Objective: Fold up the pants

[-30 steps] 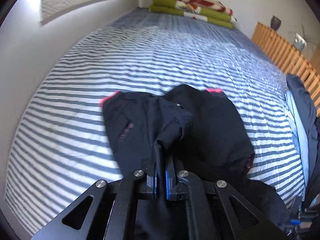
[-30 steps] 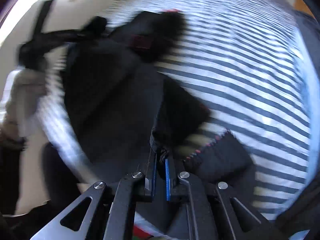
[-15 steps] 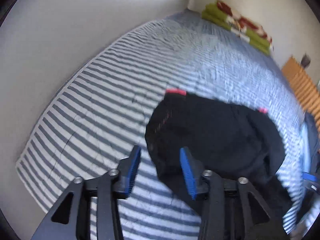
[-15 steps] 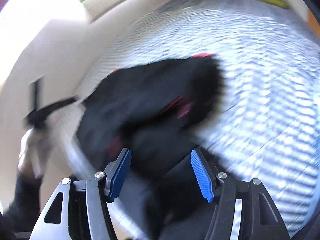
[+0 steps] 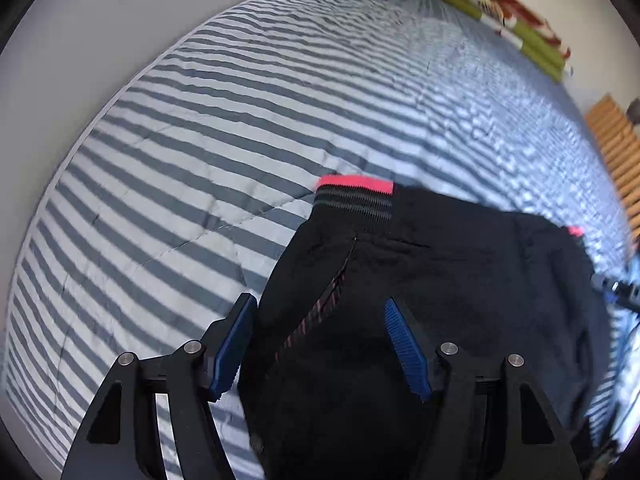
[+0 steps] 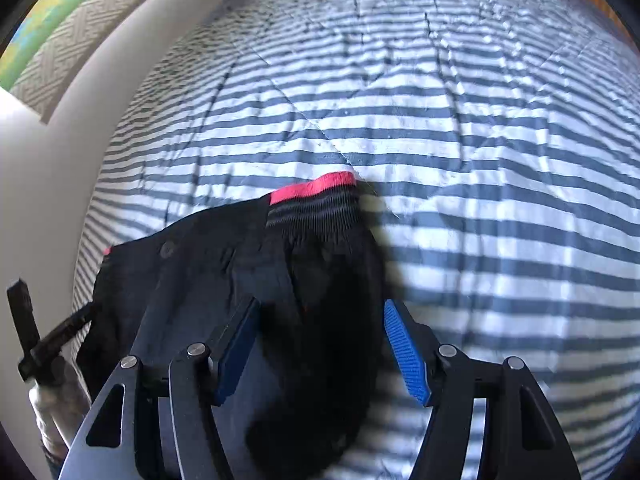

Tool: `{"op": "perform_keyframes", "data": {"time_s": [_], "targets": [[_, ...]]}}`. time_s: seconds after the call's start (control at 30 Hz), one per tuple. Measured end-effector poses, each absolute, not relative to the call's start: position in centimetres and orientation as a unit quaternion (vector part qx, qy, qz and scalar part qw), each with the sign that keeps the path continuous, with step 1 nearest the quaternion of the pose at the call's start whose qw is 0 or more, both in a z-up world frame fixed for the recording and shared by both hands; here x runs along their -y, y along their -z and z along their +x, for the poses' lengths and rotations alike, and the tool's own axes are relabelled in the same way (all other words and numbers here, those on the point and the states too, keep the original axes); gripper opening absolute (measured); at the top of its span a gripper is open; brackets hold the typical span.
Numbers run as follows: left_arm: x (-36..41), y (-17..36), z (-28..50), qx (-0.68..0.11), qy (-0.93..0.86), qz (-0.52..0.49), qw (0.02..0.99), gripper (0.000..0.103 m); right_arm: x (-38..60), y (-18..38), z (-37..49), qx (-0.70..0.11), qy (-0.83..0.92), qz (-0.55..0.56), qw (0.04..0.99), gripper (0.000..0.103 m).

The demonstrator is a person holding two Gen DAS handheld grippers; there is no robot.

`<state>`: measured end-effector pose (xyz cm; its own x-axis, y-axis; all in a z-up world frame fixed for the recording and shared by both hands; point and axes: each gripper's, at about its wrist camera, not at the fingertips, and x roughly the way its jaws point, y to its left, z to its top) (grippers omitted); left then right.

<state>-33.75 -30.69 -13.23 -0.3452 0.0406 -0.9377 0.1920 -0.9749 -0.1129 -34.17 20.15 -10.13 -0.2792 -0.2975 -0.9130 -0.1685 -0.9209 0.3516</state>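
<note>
Two grippers work over our grey-and-white striped quilted bedspread (image 5: 192,152), where the black pants with pink-edged ribbed cuffs (image 5: 440,280) lie bunched at six o'clock. Left gripper (image 5: 320,344) and right gripper (image 6: 316,346) are both opening, released, cloth beneath them. We risk snagging loose fabric, undoing the fold. No containers visible.

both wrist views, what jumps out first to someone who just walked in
The black pants lie bunched on the blue-and-white striped bed cover, with a bright pink waistband edge at their far end. In front, the left hand-held gripper and the right hand-held gripper have blue pads, jaws opening over the cloth, not pinching it.
</note>
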Motion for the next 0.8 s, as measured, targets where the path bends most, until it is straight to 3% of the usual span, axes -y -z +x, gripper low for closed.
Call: {"op": "perform_keyframes", "data": {"time_s": [0.07, 0.1, 0.13, 0.17, 0.2, 0.27, 0.33, 0.53, 0.8], "targets": [[30.2, 13.6, -33.9, -0.093, 0.817, 0.567, 0.051, 0.064, -19.9, 11.1, -34.9, 0.204, 0.769, 0.605, 0.045, 0.066], [30.0, 13.8, -34.0, -0.093, 0.819, 0.564, 0.048, 0.049, -19.5, 11.5, -35.2, 0.203, 0.766, 0.609, 0.044, 0.066], [29.9, 13.9, -34.0, -0.096, 0.82, 0.563, 0.046, 0.045, -19.0, 11.8, -35.4, 0.19, 0.767, 0.611, 0.037, 0.066], [29.7, 13.7, -33.8, -0.094, 0.823, 0.558, 0.05, 0.038, -18.4, 11.8, -35.8, 0.175, 0.773, 0.609, 0.036, 0.061], [29.6, 13.6, -33.6, -0.092, 0.827, 0.552, 0.047, 0.027, -17.6, 11.8, -36.0, 0.162, 0.774, 0.611, 0.047, 0.042], [29.3, 13.0, -32.7, -0.093, 0.834, 0.542, 0.042, 0.017, -16.2, 11.4, -36.2, 0.125, 0.777, 0.615, 0.051, 0.023], [29.0, 12.2, -31.5, -0.104, 0.839, 0.534, 0.029, 0.01, -15.5, 11.0, -36.2, 0.111, 0.782, 0.611, 0.055, 0.014], [25.7, 6.6, -27.0, -0.149, 0.854, 0.496, -0.051, 0.005, -13.9, 4.2, -34.2, 0.035, 0.834, 0.55, 0.034, 0.011], [14.2, -7.8, -21.0, -0.142, 0.883, 0.401, -0.197, 0.005, -18.1, -10.6, -27.4, -0.011, 0.9, 0.434, -0.035, 0.01]]}}
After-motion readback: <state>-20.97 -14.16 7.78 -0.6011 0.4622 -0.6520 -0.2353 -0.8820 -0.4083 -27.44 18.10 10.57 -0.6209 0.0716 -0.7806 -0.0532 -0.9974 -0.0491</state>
